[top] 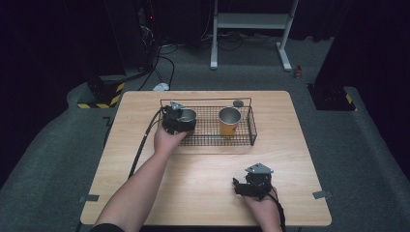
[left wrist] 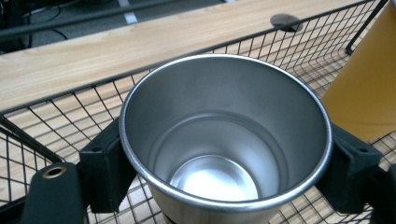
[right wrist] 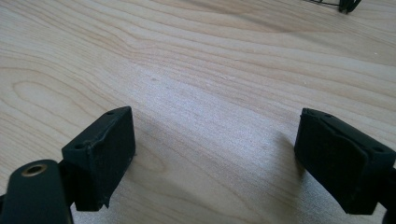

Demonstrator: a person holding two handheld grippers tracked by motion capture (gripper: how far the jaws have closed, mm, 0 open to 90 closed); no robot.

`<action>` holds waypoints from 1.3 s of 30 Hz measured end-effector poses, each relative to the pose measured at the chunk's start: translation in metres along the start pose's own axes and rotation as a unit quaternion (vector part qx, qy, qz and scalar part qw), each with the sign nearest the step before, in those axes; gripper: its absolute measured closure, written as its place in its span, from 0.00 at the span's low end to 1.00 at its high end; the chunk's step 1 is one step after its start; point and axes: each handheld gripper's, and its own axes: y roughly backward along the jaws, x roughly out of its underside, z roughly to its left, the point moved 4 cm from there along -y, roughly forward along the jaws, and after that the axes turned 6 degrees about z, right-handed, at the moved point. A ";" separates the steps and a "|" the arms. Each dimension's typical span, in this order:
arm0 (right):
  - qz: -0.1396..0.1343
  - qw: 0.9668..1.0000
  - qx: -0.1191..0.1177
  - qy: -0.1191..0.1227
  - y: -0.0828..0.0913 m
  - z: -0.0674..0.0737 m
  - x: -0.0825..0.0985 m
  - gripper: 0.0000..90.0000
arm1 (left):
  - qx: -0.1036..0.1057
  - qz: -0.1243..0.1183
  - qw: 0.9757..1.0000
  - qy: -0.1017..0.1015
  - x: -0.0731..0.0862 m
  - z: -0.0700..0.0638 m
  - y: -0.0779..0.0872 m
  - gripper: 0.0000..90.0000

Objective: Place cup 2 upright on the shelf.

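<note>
right gripper (top: 240, 186) jaws wide, holding nothing, low over bare table (top: 203, 169) at near edge | left gripper (top: 180, 121) clamped on steel cup (left wrist: 224, 135), upright at wire basket's (top: 252, 126) left end | yellow cup (top: 229, 121) upright in basket, right of steel cup, apart

The wire basket (top: 251, 126) walls off the worktop's (top: 203, 179) twelve o'clock half; inside, an orange cup (top: 229, 122) stands at three o'clock of the steel cup (top: 187, 116). Bare worktop lies at six o'clock.
</note>
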 end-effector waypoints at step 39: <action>-0.001 1.000 0.000 0.003 0.000 0.000 0.000 0.14 | -0.003 0.073 0.997 0.001 0.009 0.001 -0.007 0.21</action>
